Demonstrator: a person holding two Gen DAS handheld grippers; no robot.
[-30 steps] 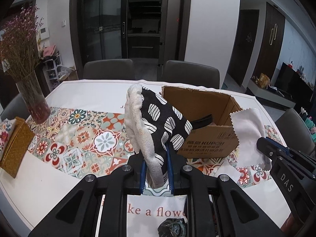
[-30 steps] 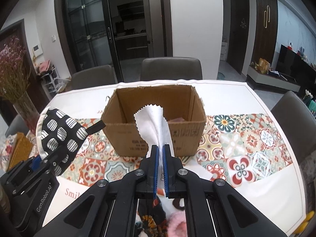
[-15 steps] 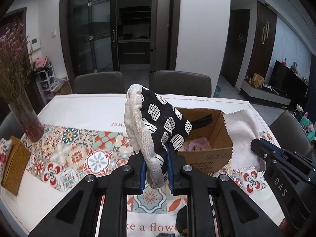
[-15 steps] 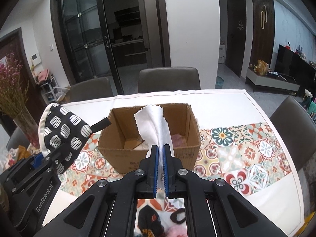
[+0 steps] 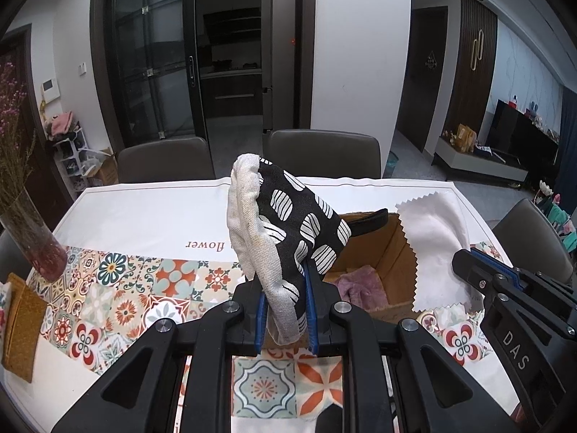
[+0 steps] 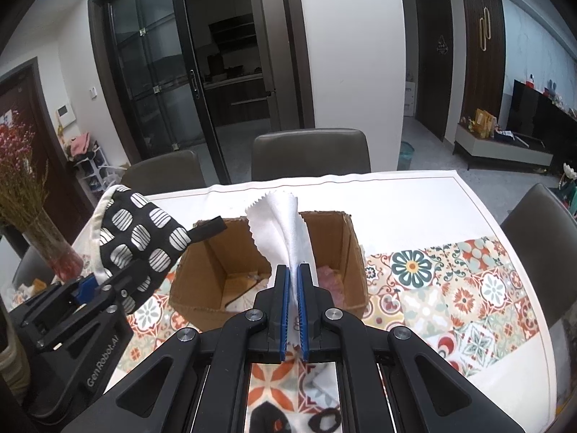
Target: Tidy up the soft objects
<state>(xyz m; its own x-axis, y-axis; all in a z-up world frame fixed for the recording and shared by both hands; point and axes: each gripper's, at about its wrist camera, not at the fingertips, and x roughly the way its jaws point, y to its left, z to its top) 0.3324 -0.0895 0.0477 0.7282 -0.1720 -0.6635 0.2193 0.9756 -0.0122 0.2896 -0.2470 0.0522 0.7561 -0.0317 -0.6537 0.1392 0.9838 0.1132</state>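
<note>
My left gripper [image 5: 285, 306] is shut on a black oven mitt with white spots [image 5: 288, 231] and holds it up, left of the open cardboard box [image 5: 393, 252]. The mitt also shows in the right wrist view [image 6: 140, 241], at the box's left corner. My right gripper [image 6: 293, 310] is shut on a white zigzag-edged cloth [image 6: 285, 231], held above the box [image 6: 267, 270]. The cloth shows in the left wrist view [image 5: 432, 249] too. A pink soft item [image 5: 357, 285] lies inside the box.
A patterned runner covers the white table [image 6: 414, 209]. A glass vase of dried flowers [image 5: 25, 231] and a brown pouch [image 5: 21, 321] sit at the left. Grey chairs [image 6: 310, 151] stand behind the table and one [image 6: 541, 238] at the right.
Both grippers have risen and moved toward the box with their loads. The box interior now shows from above. Neither grip has changed.
</note>
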